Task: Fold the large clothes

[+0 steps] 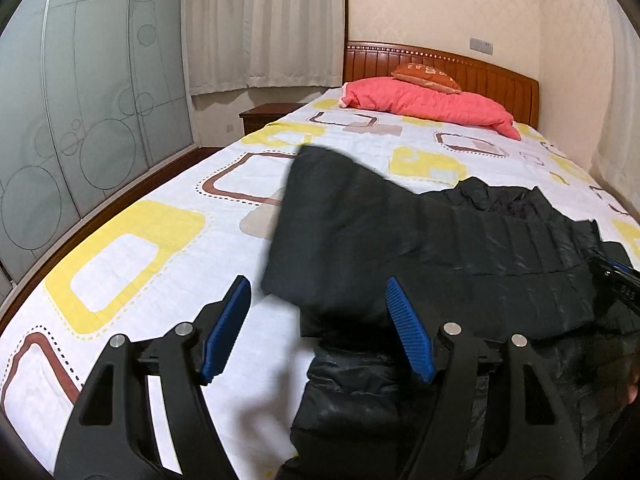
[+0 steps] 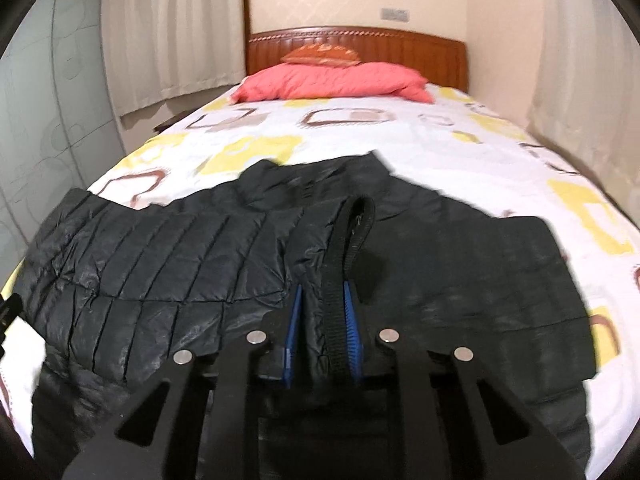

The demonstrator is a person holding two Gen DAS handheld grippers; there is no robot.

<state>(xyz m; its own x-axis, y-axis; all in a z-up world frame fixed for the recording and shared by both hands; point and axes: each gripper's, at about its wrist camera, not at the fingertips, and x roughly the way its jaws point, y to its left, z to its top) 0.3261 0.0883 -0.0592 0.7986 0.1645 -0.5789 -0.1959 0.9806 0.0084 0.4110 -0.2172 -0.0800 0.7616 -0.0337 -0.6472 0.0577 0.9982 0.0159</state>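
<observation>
Nearest to me, my left gripper (image 1: 318,330) hangs with its blue pads (image 1: 226,330) spread well apart and nothing pinched between them; the left pad is over bare bedsheet (image 1: 132,264), the right one over the near left edge of the black puffer jacket (image 1: 460,256). One sleeve (image 1: 328,216) of that jacket lies folded across its body, its cuff pointing toward the far left. Moving right, my right gripper (image 2: 322,328) is clamped on the jacket, its pads pressed against a bunched fold of quilted fabric and a black strap-like edging (image 2: 352,232) that rises between them. Around it the jacket spreads flat over the near half of the bed, quilted panel to the left, smoother panel to the right. Far off, a pink pillow (image 2: 332,82) and an orange cushion (image 2: 320,55) rest against the wooden headboard (image 2: 420,50).
</observation>
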